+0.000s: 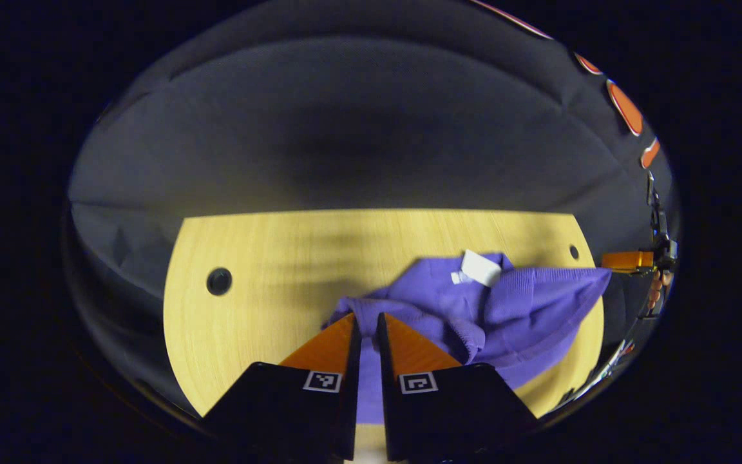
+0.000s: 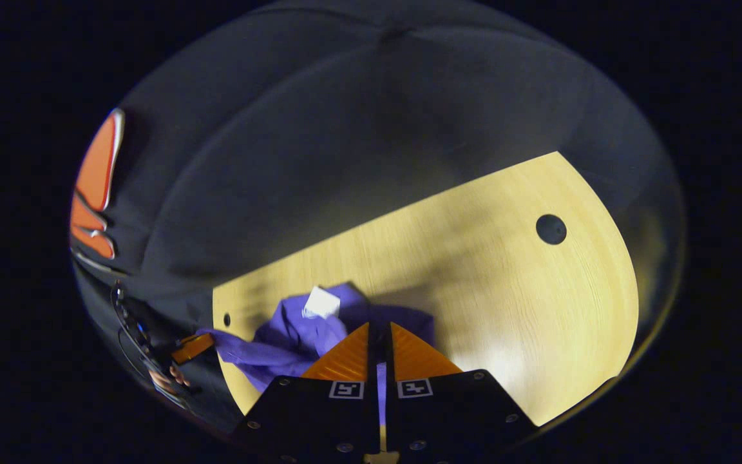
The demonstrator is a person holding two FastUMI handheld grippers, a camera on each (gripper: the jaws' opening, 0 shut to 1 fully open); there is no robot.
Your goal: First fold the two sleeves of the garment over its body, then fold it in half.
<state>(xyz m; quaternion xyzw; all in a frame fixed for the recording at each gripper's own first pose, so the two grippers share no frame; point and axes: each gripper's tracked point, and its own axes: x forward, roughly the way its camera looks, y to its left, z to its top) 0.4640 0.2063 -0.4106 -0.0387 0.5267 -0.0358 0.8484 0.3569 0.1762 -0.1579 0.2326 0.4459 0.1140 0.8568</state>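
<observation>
Holding the purple knitted garment (image 1: 513, 309) at two points, we have it bunched and partly lifted over the pale yellow wooden table (image 1: 268, 283). Our left gripper (image 1: 368, 322) has its orange fingers nearly pressed together with purple cloth running between them, so we judge it pinches the fabric. Our right gripper (image 2: 379, 332) looks the same in its own view, fingers close with a purple strip in the gap. In the left gripper view the right gripper (image 1: 628, 260) sits far off at the table's edge, pulling a corner of cloth taut toward it. The garment stretches between the two tools, its white neck label (image 1: 480, 267) facing up near the middle. Neither sleeve looks folded yet; we judge it needs spreading flat first.
</observation>
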